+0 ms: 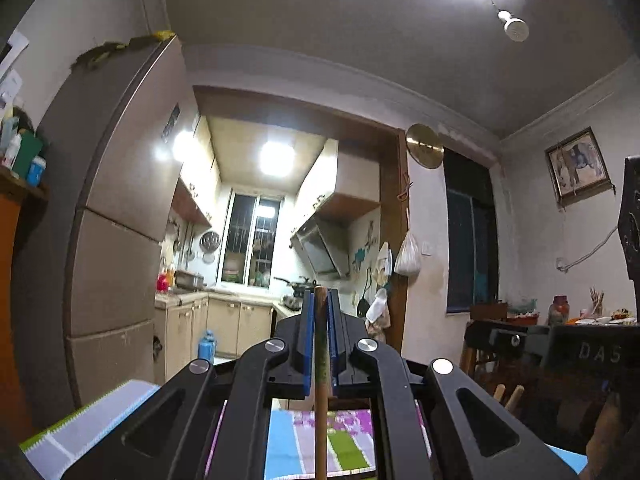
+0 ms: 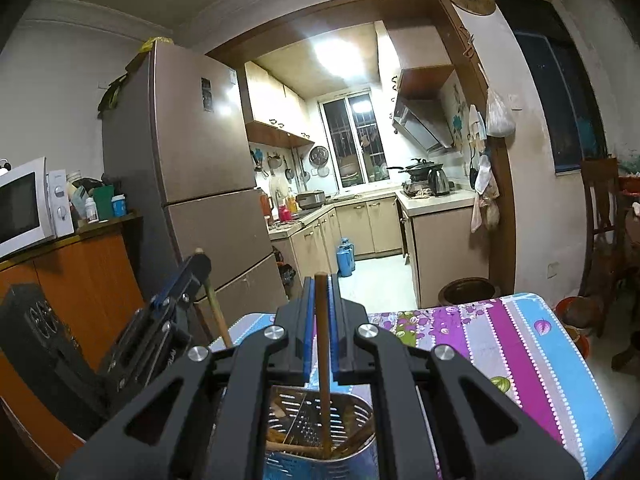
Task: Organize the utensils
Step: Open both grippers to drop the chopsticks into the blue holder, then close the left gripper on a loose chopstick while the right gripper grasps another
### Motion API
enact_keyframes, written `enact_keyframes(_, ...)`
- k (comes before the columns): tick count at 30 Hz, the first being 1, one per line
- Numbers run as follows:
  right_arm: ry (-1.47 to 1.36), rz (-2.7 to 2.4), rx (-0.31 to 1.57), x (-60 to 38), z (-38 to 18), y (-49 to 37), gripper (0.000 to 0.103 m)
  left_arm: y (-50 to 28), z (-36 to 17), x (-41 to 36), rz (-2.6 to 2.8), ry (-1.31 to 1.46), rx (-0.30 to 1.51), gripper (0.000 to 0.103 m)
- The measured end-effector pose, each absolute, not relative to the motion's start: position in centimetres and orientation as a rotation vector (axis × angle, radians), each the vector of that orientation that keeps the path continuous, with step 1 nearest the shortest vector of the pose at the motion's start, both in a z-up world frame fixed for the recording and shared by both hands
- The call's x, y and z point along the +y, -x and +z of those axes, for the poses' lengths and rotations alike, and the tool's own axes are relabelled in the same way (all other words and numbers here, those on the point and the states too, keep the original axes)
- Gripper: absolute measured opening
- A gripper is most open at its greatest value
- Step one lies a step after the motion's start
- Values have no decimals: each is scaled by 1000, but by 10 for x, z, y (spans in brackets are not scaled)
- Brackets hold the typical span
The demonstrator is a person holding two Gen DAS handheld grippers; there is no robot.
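Note:
My left gripper [image 1: 320,300] is shut on a wooden chopstick [image 1: 321,368] that stands upright between its blue pads above the patterned tablecloth [image 1: 348,452]. It also shows in the right wrist view [image 2: 198,264], tilted, at the left. My right gripper [image 2: 321,284] is shut on another wooden chopstick [image 2: 323,344], whose lower end reaches down into a perforated metal utensil holder [image 2: 360,456] directly below. The holder has a divider and several wooden utensils inside.
The table has a striped floral cloth [image 2: 500,344]. A wooden cabinet [image 2: 80,280] with a microwave [image 2: 24,204] stands at the left, a tall fridge [image 2: 200,184] behind. A dark chair [image 2: 604,216] and a side table [image 1: 592,320] are at the right.

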State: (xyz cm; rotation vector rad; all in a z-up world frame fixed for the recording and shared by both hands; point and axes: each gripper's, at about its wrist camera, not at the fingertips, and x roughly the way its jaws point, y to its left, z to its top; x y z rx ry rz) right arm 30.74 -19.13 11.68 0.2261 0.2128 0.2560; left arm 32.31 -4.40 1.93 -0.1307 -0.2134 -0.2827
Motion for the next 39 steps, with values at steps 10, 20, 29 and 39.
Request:
enact_keyframes(10, -240, 235, 262, -188, 120, -309, 6, -309, 19, -38, -243, 108, -200, 8)
enact_keyframes(20, -236, 237, 89, -217, 198, -235, 6, -242, 80, 3, -214, 184, -309, 15)
enact_keyframes(29, -26, 115, -72, -267, 228, -29, 32, -73, 118, 83, -124, 16, -390, 67)
enact_keyframes(39, 33, -73, 374, -263, 63, 49, 32, 27, -37, 130, -53, -201, 234, 62)
